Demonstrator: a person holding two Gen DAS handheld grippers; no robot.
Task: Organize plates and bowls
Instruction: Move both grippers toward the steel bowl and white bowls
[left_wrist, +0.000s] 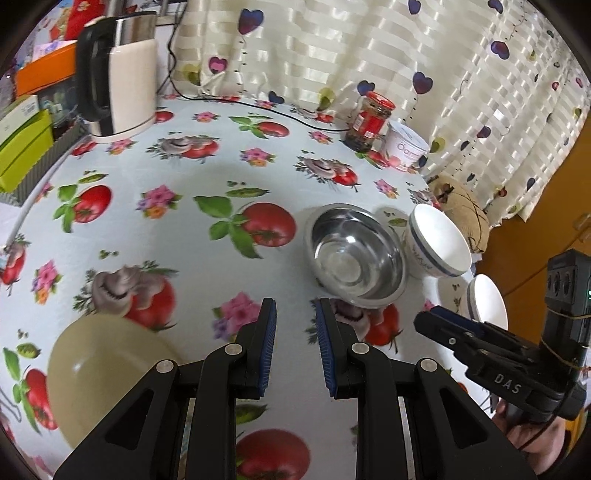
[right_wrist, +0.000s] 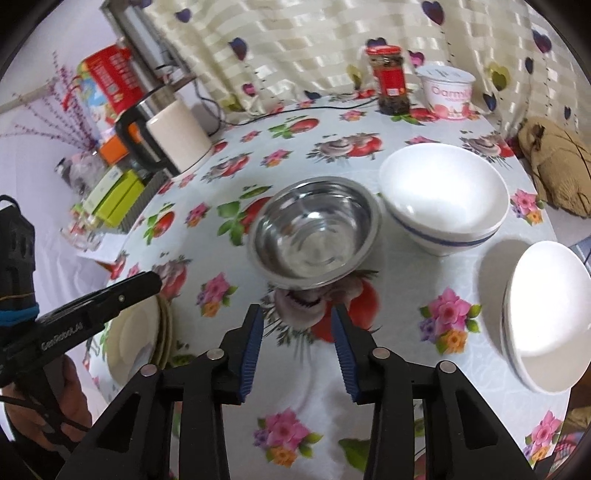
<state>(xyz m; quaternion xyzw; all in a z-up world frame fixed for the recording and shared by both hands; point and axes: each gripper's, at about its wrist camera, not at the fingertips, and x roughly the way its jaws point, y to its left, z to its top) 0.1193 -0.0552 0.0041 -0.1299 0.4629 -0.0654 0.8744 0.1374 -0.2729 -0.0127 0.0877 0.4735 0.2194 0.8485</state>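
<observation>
While gripper (right_wrist: 297, 314) open, steel bowl (right_wrist: 314, 230) ahead

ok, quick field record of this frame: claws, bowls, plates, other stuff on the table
left claw: open, empty, over the tablecloth
right claw: open, empty, pointed at the steel bowl
steel bowl: upright, empty, mid-table
white bowl with blue band: upright, right beside the steel bowl
second white bowl: near the table's right edge
cream plates: stacked at the left edge
electric kettle: back left
red-lidded jar: back, beside the yogurt tub
</observation>
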